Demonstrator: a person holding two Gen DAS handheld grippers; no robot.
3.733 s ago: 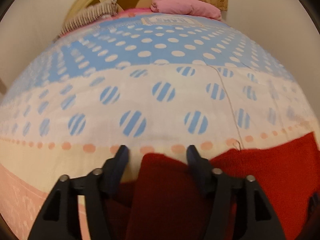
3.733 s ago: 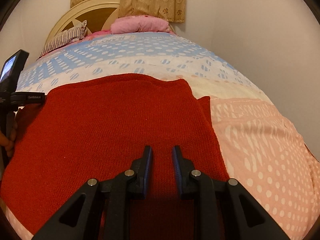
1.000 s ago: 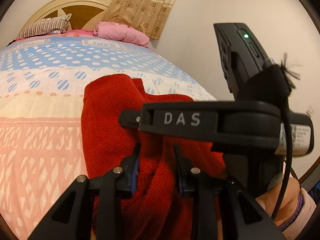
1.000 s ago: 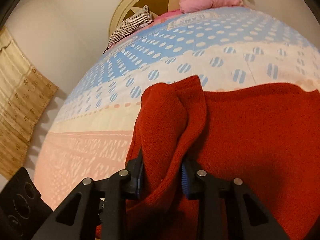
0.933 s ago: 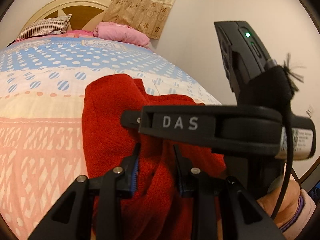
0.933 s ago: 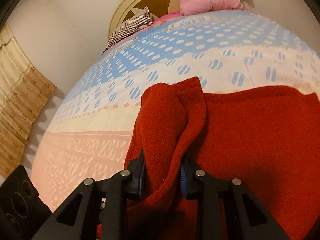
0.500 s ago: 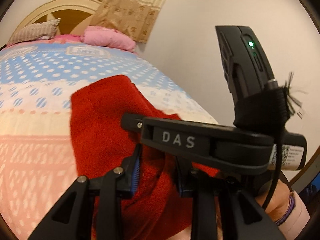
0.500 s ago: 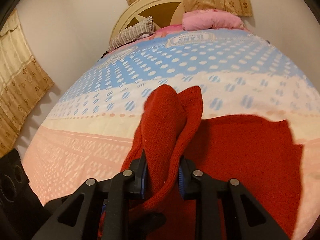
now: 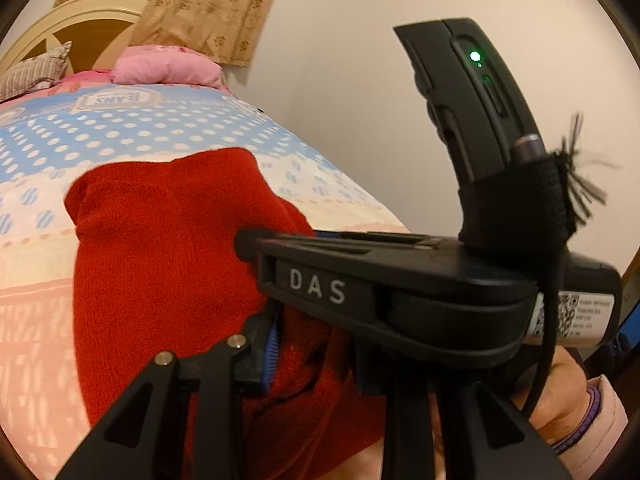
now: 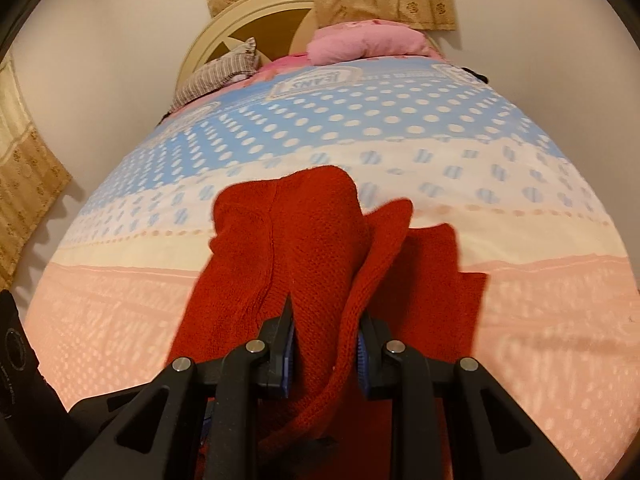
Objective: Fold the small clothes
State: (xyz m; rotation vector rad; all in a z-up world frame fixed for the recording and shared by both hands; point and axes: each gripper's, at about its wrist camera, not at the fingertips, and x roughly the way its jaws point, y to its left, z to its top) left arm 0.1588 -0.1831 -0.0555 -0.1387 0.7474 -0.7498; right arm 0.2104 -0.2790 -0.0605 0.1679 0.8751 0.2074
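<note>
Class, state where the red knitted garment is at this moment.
In the right wrist view the red knitted garment sits centre frame on the patterned bedspread, bunched between the right gripper.

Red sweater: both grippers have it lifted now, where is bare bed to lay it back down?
Bare bedspread lies left of the red sweater, and ahead across the blue dotted band up to the pillows. It is crowded close in, where the left gripper and right gripper clamp it side by side.
</note>
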